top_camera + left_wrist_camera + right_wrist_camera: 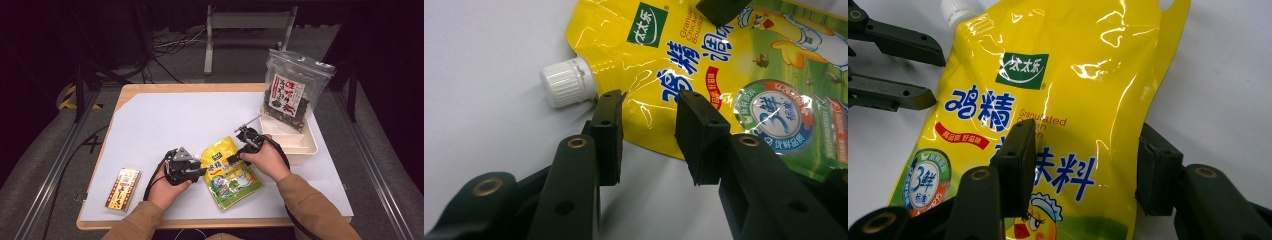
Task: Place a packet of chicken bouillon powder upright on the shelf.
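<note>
The left gripper (200, 171) sits just left of centre in the lower half of the high view, its jaws spread and hovering over the lower left edge of a glossy yellow stand-up pouch with a white screw cap (231, 172). In the left gripper view the black pads (608, 135) stand apart above the pouch's edge beside the white cap (568, 81); whether either pad brushes the film is hard to tell.

The right gripper (231, 161) lies over the pouch's upper right part in the high view, largely covered by the hand. Its jaws are open wide, one pad (1015, 162) over the printed face and the other at the pouch's right edge; nothing is pinched. The pouch's bottom is cut off in both gripper views.

The pouch lies flat on the white table sheet (165, 125), low and centre. A small yellow and red flat packet (122, 189) lies well apart at lower left. A white rectangular tray (304, 145) at right holds a clear bag of dark dried greens (290, 92). Bare sheet stretches across the upper left; the table's front edge runs close below the hands.
</note>
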Motion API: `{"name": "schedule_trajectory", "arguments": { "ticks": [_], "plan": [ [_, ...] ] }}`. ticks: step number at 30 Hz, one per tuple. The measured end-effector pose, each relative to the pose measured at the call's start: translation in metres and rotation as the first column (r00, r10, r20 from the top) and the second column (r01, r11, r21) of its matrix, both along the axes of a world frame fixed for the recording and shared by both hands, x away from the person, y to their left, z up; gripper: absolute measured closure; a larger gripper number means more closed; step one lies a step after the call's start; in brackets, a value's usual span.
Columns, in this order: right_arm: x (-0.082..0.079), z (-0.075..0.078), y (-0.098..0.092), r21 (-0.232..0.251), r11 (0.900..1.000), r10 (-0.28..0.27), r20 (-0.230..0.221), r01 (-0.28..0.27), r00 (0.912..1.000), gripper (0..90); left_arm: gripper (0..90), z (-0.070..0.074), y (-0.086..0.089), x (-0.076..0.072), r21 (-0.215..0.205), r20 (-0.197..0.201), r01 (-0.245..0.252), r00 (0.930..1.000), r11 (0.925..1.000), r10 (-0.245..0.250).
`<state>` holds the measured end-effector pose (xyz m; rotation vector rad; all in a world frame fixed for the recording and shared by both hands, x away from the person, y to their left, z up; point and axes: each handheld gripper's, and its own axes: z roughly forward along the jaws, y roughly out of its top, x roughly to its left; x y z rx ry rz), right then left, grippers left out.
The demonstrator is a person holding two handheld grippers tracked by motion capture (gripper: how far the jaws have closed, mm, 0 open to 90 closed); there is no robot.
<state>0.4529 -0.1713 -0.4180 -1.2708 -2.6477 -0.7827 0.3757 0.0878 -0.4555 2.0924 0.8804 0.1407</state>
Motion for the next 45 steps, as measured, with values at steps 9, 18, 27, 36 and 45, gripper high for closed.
{"name": "schedule_trajectory", "arguments": {
  "ticks": [9,18,27,36,45],
  "plan": [
    [-0.001,0.002,0.000,-0.044,0.999,-0.005,0.011,0.006,0.9999,79.7,63.9,0.000,0.000,0.000,0.009,0.004,-0.001,1.0000,1.0000,0.001],
    [-0.004,0.011,-0.006,-0.034,0.999,-0.002,0.013,0.003,0.9999,89.7,57.3,0.002,0.000,-0.002,-0.013,-0.022,-0.004,0.9997,0.9999,0.003],
    [-0.018,0.037,-0.017,0.073,0.997,-0.003,0.078,-0.003,0.9970,90.0,54.1,0.020,0.010,-0.006,-0.075,0.013,-0.023,0.9996,0.9969,0.024],
    [-0.034,0.064,-0.015,0.129,0.990,0.027,0.157,-0.048,0.9872,90.0,48.5,0.030,0.031,-0.004,-0.138,0.026,-0.081,0.9960,0.9871,0.086],
    [-0.050,0.093,-0.010,0.179,0.977,0.070,0.245,-0.117,0.9668,90.0,44.9,0.032,0.036,-0.005,-0.178,0.012,-0.080,0.9964,0.9808,0.084]
  ]
}}
